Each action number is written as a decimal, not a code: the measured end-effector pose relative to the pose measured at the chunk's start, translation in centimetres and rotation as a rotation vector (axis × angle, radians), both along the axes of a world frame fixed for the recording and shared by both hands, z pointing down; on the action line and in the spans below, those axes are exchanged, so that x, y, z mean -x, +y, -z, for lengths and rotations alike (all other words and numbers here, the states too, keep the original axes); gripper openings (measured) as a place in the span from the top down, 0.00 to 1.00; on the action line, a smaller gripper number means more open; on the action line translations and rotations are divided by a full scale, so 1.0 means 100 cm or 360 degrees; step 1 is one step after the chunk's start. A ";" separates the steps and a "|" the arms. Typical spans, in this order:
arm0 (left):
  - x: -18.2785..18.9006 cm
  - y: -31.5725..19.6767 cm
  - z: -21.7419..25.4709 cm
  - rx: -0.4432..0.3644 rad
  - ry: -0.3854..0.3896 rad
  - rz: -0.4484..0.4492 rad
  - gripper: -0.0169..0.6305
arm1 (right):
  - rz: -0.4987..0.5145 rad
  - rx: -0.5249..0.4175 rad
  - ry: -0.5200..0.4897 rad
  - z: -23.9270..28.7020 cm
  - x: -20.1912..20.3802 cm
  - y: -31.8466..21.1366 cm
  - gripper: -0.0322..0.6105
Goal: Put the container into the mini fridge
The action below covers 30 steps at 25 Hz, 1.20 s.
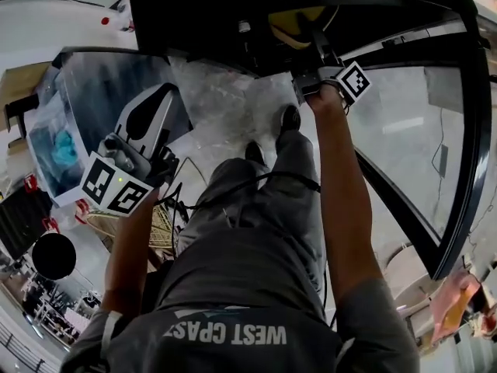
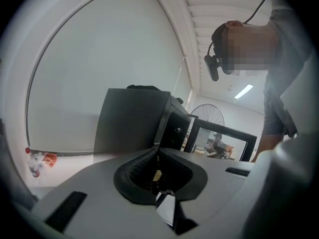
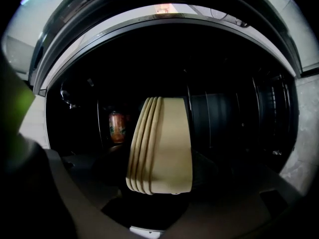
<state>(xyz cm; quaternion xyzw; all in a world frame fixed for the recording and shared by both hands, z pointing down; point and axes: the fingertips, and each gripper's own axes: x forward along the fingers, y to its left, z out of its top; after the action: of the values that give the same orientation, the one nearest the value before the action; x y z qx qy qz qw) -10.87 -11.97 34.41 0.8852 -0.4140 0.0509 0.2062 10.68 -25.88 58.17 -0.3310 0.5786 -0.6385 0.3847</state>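
The black mini fridge (image 1: 202, 10) stands with its glass door (image 1: 458, 162) swung wide to the right. My right gripper (image 1: 309, 62) reaches into the fridge's mouth, shut on a cream, ribbed container (image 1: 293, 23). In the right gripper view the container (image 3: 162, 146) stands upright between the jaws of the right gripper (image 3: 159, 180), against the dark fridge interior (image 3: 234, 118). My left gripper (image 1: 165, 95) is held up at the left, away from the fridge, jaws together with nothing in them. In its own view the left gripper (image 2: 158, 156) points at the fridge's side (image 2: 132, 121).
An orange can (image 3: 116, 127) stands deep inside the fridge, left of the container. A clear bin with something blue (image 1: 58, 146) sits left of the fridge. A wire rack (image 1: 161, 228) is by my left leg. Crinkled plastic sheet (image 1: 221, 103) covers the floor before the fridge.
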 end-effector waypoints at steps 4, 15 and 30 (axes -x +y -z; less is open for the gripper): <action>-0.016 0.000 -0.024 0.0025 -0.0013 -0.0058 0.93 | 0.0021 -0.0042 0.0046 -0.008 0.001 -0.013 0.40; -0.030 0.003 -0.040 0.0069 -0.0015 -0.0141 0.93 | 0.0025 -0.0078 0.0068 0.013 0.005 -0.049 0.40; -0.029 0.007 -0.037 0.0083 0.0017 -0.0146 0.93 | -0.0290 0.0083 0.0446 0.013 -0.018 -0.043 0.33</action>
<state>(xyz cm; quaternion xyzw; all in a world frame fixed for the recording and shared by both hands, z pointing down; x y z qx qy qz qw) -7.96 -11.28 38.14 0.8978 -0.3705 0.0661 0.2289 12.43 -30.21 56.88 -0.4777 0.5773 -0.5635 0.3479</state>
